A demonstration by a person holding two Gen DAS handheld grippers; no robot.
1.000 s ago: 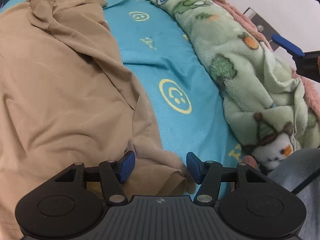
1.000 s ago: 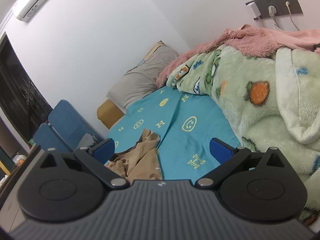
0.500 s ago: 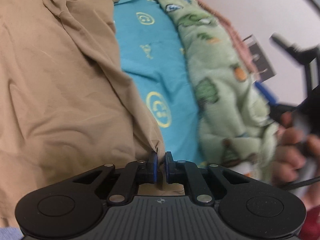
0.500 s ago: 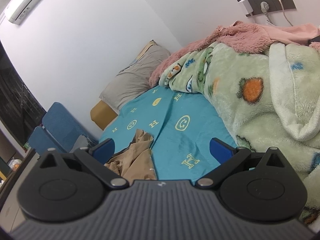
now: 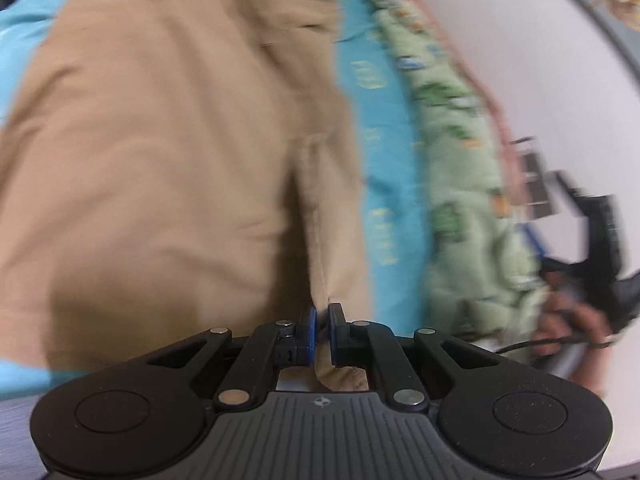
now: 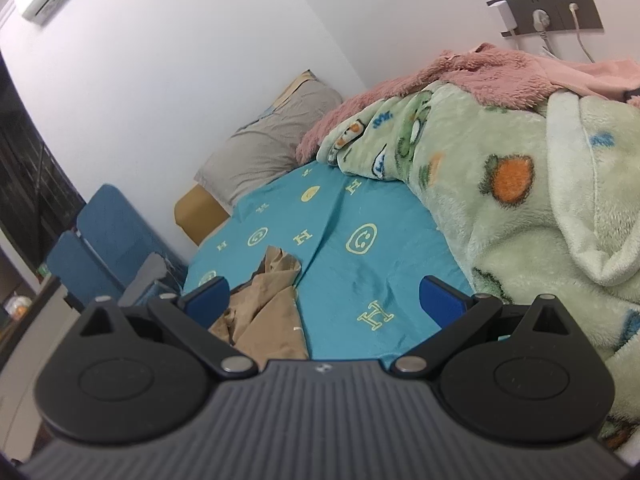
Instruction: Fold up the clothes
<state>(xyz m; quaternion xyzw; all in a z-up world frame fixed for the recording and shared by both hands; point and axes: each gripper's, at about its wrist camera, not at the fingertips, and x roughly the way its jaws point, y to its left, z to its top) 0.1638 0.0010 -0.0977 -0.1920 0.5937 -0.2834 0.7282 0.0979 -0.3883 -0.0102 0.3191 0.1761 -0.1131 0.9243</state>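
A tan garment (image 5: pixel 152 152) lies spread over the blue patterned bed sheet (image 5: pixel 376 184). My left gripper (image 5: pixel 322 334) is shut on a fold at the garment's near edge, which rises as a ridge from the jaws; this view is motion-blurred. My right gripper (image 6: pixel 324 300) is open and empty, held above the sheet (image 6: pixel 360 276). The far end of the tan garment (image 6: pixel 264 304) shows between and below its fingers. The right gripper also shows in the left wrist view (image 5: pixel 600 240), held in a hand at the right.
A green fleece blanket (image 6: pixel 520 208) and a pink one (image 6: pixel 460 76) are piled along the wall side of the bed. A grey pillow (image 6: pixel 272 144) lies at the head. A blue chair (image 6: pixel 104 248) stands beside the bed. A wall socket (image 6: pixel 548 12) has plugs in it.
My left gripper closed on the garment's edge and has since lifted and swung it, pulling up a ridge of cloth. My right gripper stayed open and drifted slightly.
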